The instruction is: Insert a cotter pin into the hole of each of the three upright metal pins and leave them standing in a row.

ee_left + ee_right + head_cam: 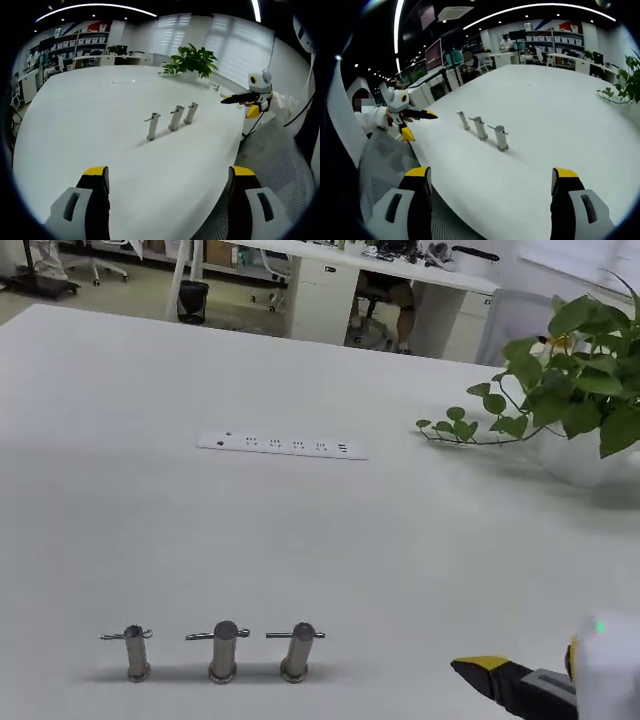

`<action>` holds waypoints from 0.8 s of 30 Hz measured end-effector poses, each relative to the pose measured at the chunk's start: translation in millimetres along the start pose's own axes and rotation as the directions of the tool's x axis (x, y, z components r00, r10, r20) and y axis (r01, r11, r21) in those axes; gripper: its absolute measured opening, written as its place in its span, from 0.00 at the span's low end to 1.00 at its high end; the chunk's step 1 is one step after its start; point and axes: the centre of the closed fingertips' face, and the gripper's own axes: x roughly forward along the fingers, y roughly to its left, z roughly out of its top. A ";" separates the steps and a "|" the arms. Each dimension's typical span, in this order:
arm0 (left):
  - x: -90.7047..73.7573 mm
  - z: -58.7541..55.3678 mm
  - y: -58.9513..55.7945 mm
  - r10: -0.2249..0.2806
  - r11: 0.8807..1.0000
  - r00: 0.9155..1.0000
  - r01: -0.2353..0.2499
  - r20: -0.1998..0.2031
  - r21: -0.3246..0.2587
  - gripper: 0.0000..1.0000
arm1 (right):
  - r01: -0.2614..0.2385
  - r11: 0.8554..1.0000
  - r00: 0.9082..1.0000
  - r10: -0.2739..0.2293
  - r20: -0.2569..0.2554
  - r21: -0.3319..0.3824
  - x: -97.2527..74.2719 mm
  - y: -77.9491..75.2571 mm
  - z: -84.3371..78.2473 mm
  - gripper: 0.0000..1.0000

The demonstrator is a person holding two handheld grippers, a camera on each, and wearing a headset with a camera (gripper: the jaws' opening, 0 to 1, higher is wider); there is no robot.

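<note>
Three upright metal pins stand in a row near the table's front edge: left pin (135,652), middle pin (223,650), right pin (297,650). A thin cotter pin (292,635) sticks sideways through the top of each. The same row appears in the left gripper view (172,119) and in the right gripper view (481,129). My left gripper (169,175) is open and holds nothing, a good way back from the row. My right gripper (491,175) is open too, off the table's edge; one yellow-tipped finger of my right gripper (490,673) pokes in at the lower right of the head view.
A white power strip (283,445) lies mid-table. A leafy plant (570,390) in a white pot (585,460) stands at the right. Desks and chairs stand beyond the far edge. A person in white holds the grippers at the table's edge.
</note>
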 end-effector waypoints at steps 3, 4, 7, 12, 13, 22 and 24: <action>2.5 0.2 -2.0 -0.001 1.000 1.000 0.002 -0.024 0.021 0.99 | -0.002 1.000 1.000 0.001 0.030 0.024 -0.2 0.4 4.4 0.98; 3.3 0.8 -3.7 -0.006 1.000 1.000 0.007 -0.029 0.029 0.99 | -0.002 1.000 1.000 0.001 0.029 0.024 0.1 0.6 4.2 0.98; 4.4 2.0 -5.4 -0.006 0.999 0.999 0.008 -0.037 0.034 0.99 | -0.009 1.000 1.000 0.009 0.013 0.010 1.4 3.5 1.1 0.98; 2.1 0.9 -9.4 -0.011 0.999 0.999 0.013 -0.047 0.036 0.99 | -0.026 1.000 1.000 0.026 0.000 0.008 3.1 8.2 -3.1 0.98; 1.5 0.1 -9.8 -0.011 0.999 0.999 0.013 -0.050 0.038 0.99 | -0.028 1.000 1.000 0.028 -0.003 0.008 3.1 8.5 -3.7 0.98; -5.0 1.4 -11.5 0.001 0.999 0.999 0.001 -0.049 0.034 0.99 | -0.039 0.999 0.999 0.039 -0.025 -0.014 0.9 7.1 -5.9 0.98; -5.9 0.1 -12.3 0.002 0.999 0.998 0.001 -0.060 0.043 0.99 | -0.035 0.999 0.999 0.035 -0.032 -0.018 -0.6 4.2 -6.2 0.98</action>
